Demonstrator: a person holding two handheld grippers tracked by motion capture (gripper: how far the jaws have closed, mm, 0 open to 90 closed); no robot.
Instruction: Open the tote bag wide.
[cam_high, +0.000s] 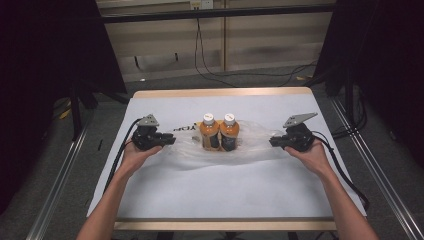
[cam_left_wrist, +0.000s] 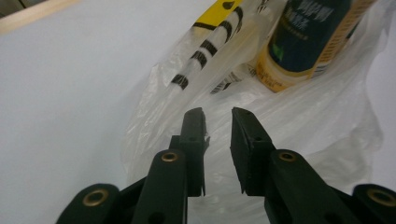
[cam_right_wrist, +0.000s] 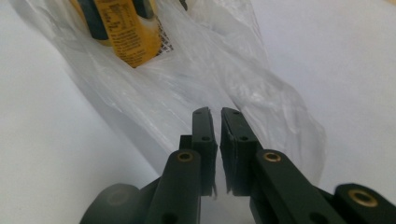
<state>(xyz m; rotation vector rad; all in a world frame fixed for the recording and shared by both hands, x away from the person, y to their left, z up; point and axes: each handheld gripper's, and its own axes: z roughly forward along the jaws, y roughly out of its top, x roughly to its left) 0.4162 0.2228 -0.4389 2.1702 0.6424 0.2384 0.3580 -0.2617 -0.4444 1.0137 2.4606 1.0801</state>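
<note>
While the clear plastic bag (cam_high: 225, 145) lies flat mid-surface with two orange bottles (cam_high: 219, 133) standing in it, the left gripper (cam_high: 167, 140) sits at its nine o'clock end, fingers (cam_left_wrist: 194, 135) spread a little over the film, gripping nothing. At three o'clock, the right gripper (cam_high: 274, 142) has fingers (cam_right_wrist: 204, 135) narrowly parted above the film.

Two bottles (cam_high: 219, 131) inside the plastic bag (cam_high: 255, 142) block the middle of the table (cam_high: 220, 190), between both grippers. The near half lies open for passing. Behind the bag, the far strip looks clear, though dimly seen.
</note>
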